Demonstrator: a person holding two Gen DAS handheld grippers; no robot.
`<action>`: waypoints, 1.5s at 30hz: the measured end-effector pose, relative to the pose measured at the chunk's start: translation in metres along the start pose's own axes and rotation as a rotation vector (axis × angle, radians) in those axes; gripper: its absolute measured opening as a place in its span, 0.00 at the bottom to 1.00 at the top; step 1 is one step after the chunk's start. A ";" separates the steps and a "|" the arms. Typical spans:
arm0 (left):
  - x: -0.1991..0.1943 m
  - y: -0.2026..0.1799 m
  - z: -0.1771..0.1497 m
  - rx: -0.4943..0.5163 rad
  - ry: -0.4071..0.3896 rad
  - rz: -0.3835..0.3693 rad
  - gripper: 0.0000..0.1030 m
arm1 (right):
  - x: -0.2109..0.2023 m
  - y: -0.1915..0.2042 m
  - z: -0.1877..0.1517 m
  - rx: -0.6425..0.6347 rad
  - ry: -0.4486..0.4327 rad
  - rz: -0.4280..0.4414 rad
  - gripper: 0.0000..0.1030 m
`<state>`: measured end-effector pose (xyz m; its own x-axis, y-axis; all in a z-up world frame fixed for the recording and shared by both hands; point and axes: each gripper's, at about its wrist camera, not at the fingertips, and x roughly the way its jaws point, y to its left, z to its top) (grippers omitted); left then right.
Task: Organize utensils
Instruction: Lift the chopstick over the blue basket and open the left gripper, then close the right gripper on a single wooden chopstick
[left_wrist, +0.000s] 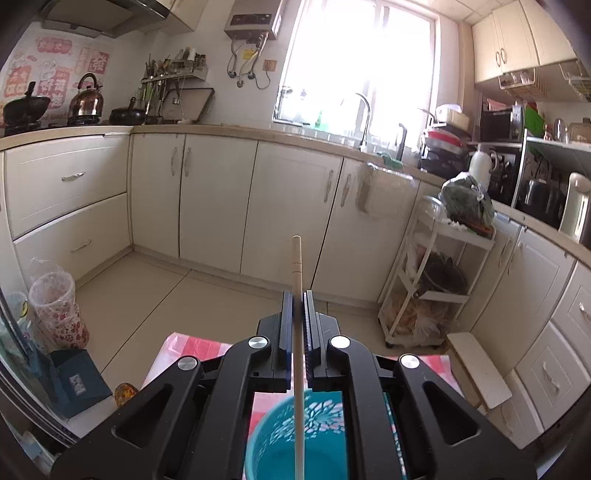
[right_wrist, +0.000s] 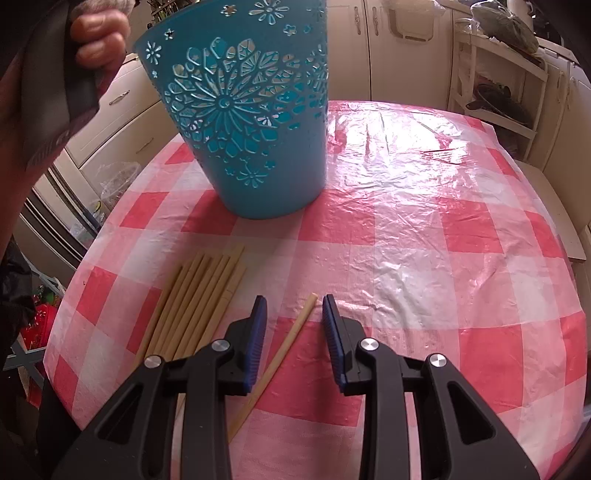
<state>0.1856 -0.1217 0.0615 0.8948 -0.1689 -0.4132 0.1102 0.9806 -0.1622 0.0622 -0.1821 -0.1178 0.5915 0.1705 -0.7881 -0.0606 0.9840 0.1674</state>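
My left gripper is shut on a wooden chopstick and holds it upright above the blue cut-out holder, whose open mouth lies right below. In the right wrist view the holder stands at the table's far left. My right gripper is open low over the table, its jaws on either side of a single chopstick. A bundle of several chopsticks lies just left of it.
The table wears a pink and white checked plastic cloth. A hand holding the left gripper shows at top left. A white trolley and cream cabinets stand beyond the table.
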 end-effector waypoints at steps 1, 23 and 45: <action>0.000 -0.001 -0.006 0.021 0.015 0.006 0.05 | 0.000 -0.001 0.000 0.002 0.002 0.006 0.30; -0.065 0.141 -0.122 -0.099 0.230 0.129 0.65 | -0.012 0.028 -0.020 -0.110 0.045 -0.105 0.17; -0.038 0.151 -0.167 -0.144 0.322 0.076 0.68 | -0.033 0.007 0.010 -0.046 0.065 0.054 0.05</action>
<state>0.0963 0.0161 -0.0970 0.7135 -0.1414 -0.6862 -0.0341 0.9713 -0.2355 0.0500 -0.1816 -0.0845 0.5329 0.2244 -0.8158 -0.1284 0.9745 0.1842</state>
